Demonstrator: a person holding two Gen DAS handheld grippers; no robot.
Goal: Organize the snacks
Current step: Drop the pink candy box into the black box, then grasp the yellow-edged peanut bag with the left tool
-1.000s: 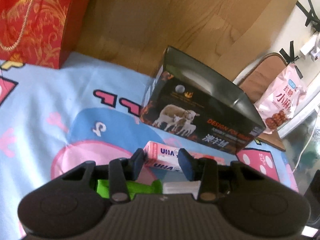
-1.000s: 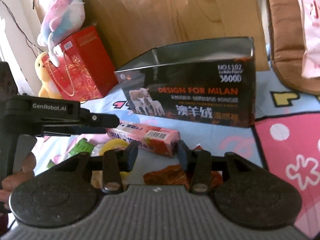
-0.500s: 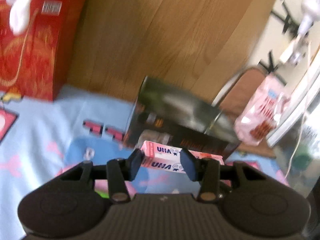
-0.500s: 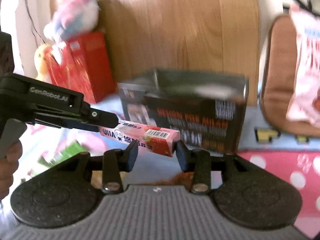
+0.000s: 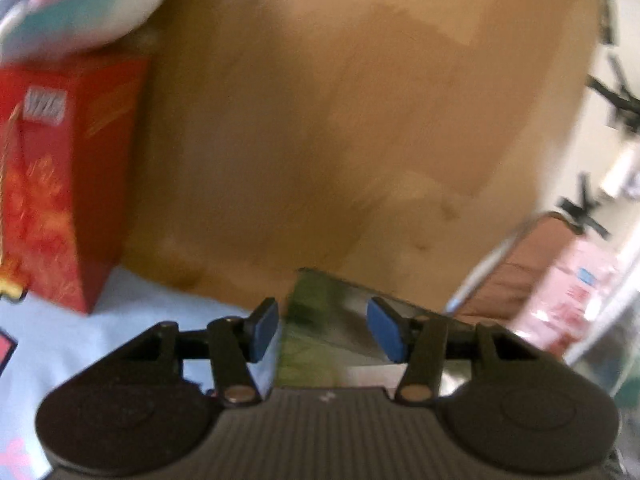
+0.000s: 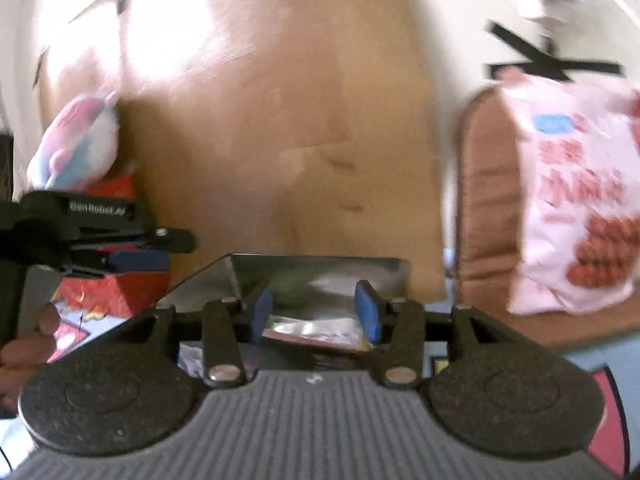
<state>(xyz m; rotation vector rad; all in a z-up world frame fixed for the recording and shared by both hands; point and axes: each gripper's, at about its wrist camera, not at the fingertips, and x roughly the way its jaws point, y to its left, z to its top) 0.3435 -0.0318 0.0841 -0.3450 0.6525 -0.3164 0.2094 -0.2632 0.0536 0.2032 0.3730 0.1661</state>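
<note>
Red gift bag (image 5: pixel 60 184) with gold swirls, pastel pink-and-blue plush toy (image 6: pixel 76 144), pink snack bag (image 6: pixel 576 216) with red print, dark box (image 6: pixel 312 276) with silvery inside, brown wooden board (image 5: pixel 320 120)

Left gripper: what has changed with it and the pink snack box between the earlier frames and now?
The left gripper held the pink box a second ago; its jaws have just been opening and nothing is between them now, so the box was let go. It does not show clearly now. Both views tilted upward, towards the open dark box. The right gripper stays open and empty. The red gift bag and pink snack bag are unmoved.
</note>
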